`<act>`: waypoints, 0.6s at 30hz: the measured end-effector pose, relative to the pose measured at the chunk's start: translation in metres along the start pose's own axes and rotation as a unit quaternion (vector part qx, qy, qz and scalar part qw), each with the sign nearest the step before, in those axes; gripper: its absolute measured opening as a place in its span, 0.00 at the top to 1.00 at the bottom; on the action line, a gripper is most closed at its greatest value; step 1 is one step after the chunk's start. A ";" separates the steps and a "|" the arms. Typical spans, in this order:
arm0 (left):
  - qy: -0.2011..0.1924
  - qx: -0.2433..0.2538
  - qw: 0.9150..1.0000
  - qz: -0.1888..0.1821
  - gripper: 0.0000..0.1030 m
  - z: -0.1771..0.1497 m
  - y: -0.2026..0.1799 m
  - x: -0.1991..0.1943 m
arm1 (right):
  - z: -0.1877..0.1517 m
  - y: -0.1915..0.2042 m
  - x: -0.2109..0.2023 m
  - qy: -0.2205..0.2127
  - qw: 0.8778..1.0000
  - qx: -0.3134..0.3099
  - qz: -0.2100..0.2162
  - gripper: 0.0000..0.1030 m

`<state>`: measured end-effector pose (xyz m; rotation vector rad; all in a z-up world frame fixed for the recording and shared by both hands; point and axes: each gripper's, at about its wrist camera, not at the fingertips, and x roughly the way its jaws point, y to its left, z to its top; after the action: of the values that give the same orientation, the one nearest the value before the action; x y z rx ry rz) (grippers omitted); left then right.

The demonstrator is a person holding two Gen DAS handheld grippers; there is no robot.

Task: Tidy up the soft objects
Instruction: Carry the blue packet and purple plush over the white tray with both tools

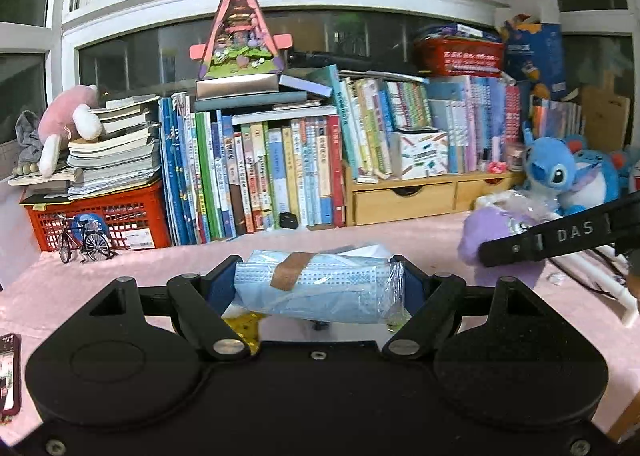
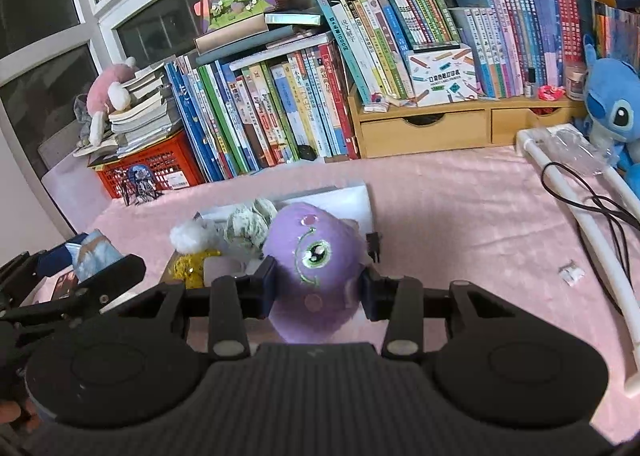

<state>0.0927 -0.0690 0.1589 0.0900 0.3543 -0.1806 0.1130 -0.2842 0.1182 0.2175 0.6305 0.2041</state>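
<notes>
My left gripper (image 1: 316,284) is shut on a plastic pack of blue face masks (image 1: 320,288) taped with a brown strip, held above the pink tablecloth. My right gripper (image 2: 318,288) is shut on a purple plush toy (image 2: 316,256) with a green eye. That toy also shows at the right of the left wrist view (image 1: 496,244). The left gripper and its mask pack (image 2: 96,252) show at the left of the right wrist view. Behind the plush lie a white box (image 2: 340,196), a crumpled patterned cloth (image 2: 248,224), a white pom-pom (image 2: 188,236) and a yellow glittery item (image 2: 192,264).
Rows of books (image 1: 280,168) and wooden drawers (image 1: 404,200) line the back. A red crate (image 1: 100,220) with a toy bicycle (image 1: 84,244) stands at left. A blue Stitch plush (image 2: 612,108), a white curved tube (image 2: 580,216) and a black cable (image 2: 600,208) lie at right.
</notes>
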 end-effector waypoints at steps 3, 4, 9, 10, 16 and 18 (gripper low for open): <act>0.010 -0.003 1.000 0.014 0.25 0.006 0.012 0.021 | 0.007 0.002 0.015 0.000 1.000 0.007 -0.006 0.54; 0.015 -0.005 1.000 0.015 0.25 0.008 0.016 0.029 | 0.009 0.002 0.020 0.002 1.000 0.009 -0.009 0.54; 0.042 -0.018 0.999 0.028 0.25 0.017 0.035 0.071 | 0.018 0.002 0.048 0.011 1.000 0.015 -0.013 0.54; 0.051 -0.023 0.998 0.031 0.25 0.019 0.039 0.080 | 0.020 0.003 0.054 0.011 1.000 0.015 -0.014 0.54; 0.102 -0.053 0.993 0.031 0.25 0.027 0.060 0.127 | 0.035 0.004 0.082 0.007 1.000 0.008 -0.007 0.53; 0.119 -0.060 0.991 0.031 0.25 0.029 0.065 0.141 | 0.041 0.005 0.092 0.007 1.000 0.003 -0.008 0.52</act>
<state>0.2448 -0.0317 0.1402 0.0039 0.5996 -0.0872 0.2093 -0.2616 0.1000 0.2166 0.6464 0.1891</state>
